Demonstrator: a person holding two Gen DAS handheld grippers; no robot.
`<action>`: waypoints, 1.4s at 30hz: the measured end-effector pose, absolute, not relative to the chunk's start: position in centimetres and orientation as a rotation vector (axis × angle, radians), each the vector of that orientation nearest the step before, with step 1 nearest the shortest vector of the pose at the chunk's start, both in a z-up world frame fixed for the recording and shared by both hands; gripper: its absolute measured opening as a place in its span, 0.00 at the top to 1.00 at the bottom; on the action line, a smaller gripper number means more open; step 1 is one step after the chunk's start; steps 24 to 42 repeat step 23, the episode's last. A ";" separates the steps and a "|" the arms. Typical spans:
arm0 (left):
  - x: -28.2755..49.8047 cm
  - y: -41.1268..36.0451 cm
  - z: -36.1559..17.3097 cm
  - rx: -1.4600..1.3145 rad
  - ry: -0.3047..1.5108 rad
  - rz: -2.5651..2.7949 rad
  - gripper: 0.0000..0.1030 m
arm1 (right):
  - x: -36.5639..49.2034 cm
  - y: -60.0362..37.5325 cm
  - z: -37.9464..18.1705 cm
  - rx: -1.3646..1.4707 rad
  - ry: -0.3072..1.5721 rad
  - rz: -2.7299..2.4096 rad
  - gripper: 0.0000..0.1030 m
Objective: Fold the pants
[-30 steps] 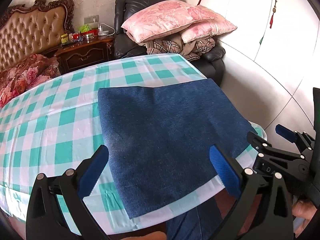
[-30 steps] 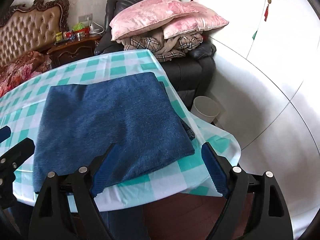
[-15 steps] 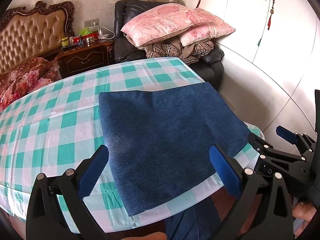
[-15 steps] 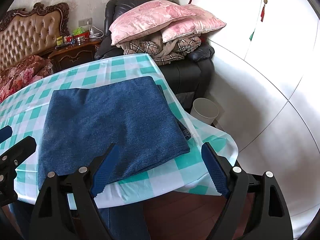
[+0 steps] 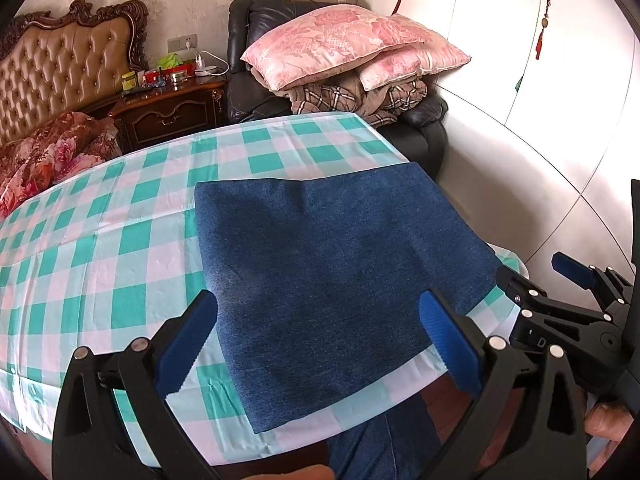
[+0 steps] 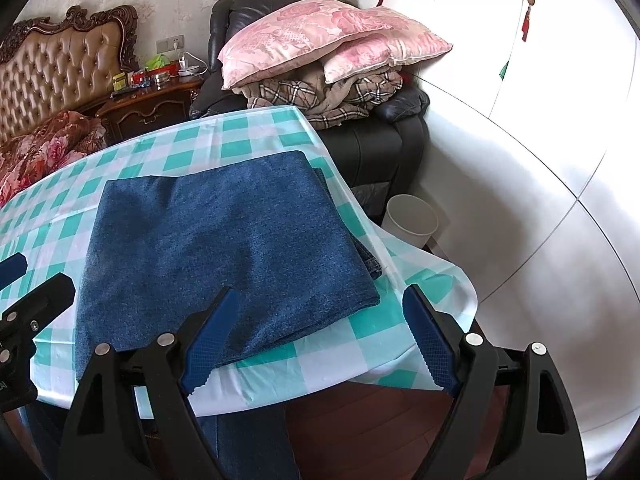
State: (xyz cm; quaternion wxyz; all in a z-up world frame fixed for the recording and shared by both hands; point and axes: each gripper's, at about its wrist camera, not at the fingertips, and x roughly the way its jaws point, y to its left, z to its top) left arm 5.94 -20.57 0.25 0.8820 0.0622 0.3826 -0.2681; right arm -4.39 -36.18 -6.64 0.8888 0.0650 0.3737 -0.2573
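Note:
The blue denim pants (image 5: 332, 280) lie folded into a flat rectangle on the right end of the table, reaching close to its near edge. From the right wrist view the pants (image 6: 224, 256) show stacked layers along their right side. My left gripper (image 5: 318, 312) hovers open over the near part of the pants, holding nothing. My right gripper (image 6: 320, 304) stands open over the near right corner of the pants and the table edge, also empty. Each gripper shows in the other's view: the right gripper (image 5: 536, 276) at the right margin, the left gripper (image 6: 36, 276) at the left margin.
A teal and white checked cloth (image 5: 120, 240) covers the table and hangs over its right corner (image 6: 448, 280). Behind stand a black armchair (image 6: 372, 144) piled with pink pillows (image 5: 340, 40), a wooden bedside cabinet (image 5: 168, 112) and a bed. A white bin (image 6: 412, 220) sits on the floor.

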 end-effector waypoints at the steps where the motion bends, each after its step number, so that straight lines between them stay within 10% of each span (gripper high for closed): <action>1: 6.0 -20.6 0.3 0.129 0.797 -0.558 0.02 | -4.4 -36.2 -6.7 0.135 0.777 -0.534 0.21; 42: 7.2 -20.5 -1.0 0.055 0.818 -0.601 0.02 | -3.8 -36.6 -7.3 0.140 0.796 -0.543 0.21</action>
